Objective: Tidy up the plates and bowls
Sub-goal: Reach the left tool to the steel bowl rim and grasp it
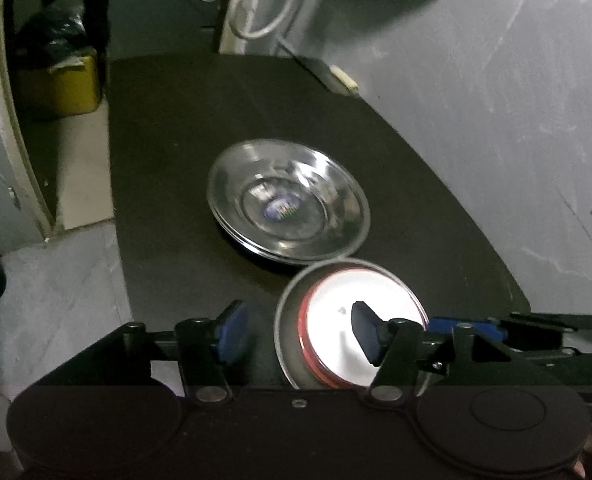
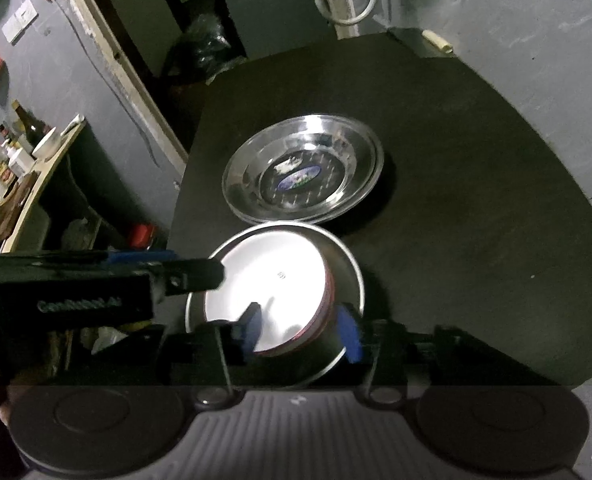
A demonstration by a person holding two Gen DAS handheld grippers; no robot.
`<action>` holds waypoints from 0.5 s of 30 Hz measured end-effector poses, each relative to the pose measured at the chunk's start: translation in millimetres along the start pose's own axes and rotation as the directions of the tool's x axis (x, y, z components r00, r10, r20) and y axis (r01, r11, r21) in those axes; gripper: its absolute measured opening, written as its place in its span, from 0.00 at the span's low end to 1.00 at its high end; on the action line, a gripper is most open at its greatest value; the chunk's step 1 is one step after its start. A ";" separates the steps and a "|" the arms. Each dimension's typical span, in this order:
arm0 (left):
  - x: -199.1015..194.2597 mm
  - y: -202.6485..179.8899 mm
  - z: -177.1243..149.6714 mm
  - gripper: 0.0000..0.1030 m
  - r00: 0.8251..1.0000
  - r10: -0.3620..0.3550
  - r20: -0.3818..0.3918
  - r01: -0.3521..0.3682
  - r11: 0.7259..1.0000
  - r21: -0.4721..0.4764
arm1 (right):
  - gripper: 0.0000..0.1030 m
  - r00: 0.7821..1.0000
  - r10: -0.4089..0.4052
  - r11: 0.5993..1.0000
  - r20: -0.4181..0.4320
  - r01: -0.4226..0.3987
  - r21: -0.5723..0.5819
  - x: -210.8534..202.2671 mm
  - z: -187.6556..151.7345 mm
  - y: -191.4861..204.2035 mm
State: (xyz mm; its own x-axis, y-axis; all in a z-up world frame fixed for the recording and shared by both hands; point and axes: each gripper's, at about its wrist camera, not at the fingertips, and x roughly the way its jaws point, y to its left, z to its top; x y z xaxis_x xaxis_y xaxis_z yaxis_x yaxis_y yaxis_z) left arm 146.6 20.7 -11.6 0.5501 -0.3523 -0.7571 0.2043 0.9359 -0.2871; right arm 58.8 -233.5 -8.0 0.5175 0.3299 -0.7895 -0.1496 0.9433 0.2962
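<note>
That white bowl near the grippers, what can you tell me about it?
The white bowl is round, with a bright, glossy white inside and a red band around its rim. It sits nested inside a larger steel bowl on the black table, just in front of the stacked steel plates. The right gripper straddles its near edge, one finger inside, one outside the steel bowl. The left gripper has one finger over its interior; contact is unclear.

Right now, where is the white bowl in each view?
Left wrist: white bowl sits low, right of centre, inside a steel bowl.
Right wrist: white bowl sits low, left of centre.
Shared landmark: the steel plates lie just beyond it on the table in both.
</note>
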 end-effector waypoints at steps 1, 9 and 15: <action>-1.7 1.8 -0.1 0.65 1.000 0.001 0.008 -0.001 1.000 -0.008 | 0.54 1.000 -0.005 1.000 0.012 0.005 0.000 -2.3 0.2 0.3; -16.7 11.9 -2.1 0.99 0.995 0.064 0.079 -0.061 0.997 -0.040 | 0.90 0.994 -0.066 0.998 0.088 0.065 0.014 -17.0 -1.4 3.9; -24.5 19.6 -8.4 0.99 0.989 0.111 0.095 -0.105 0.992 -0.063 | 0.98 0.984 -0.123 0.992 0.127 0.117 0.056 -25.5 -9.2 4.0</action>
State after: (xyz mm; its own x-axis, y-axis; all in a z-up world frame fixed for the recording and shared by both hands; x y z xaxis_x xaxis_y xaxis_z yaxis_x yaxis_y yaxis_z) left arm 130.4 47.6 -3.5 0.6441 -0.2442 -0.7249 0.0940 0.9657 -0.2419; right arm 37.2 -237.8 8.4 0.6344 0.2044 -0.7455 -0.0407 0.9719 0.2318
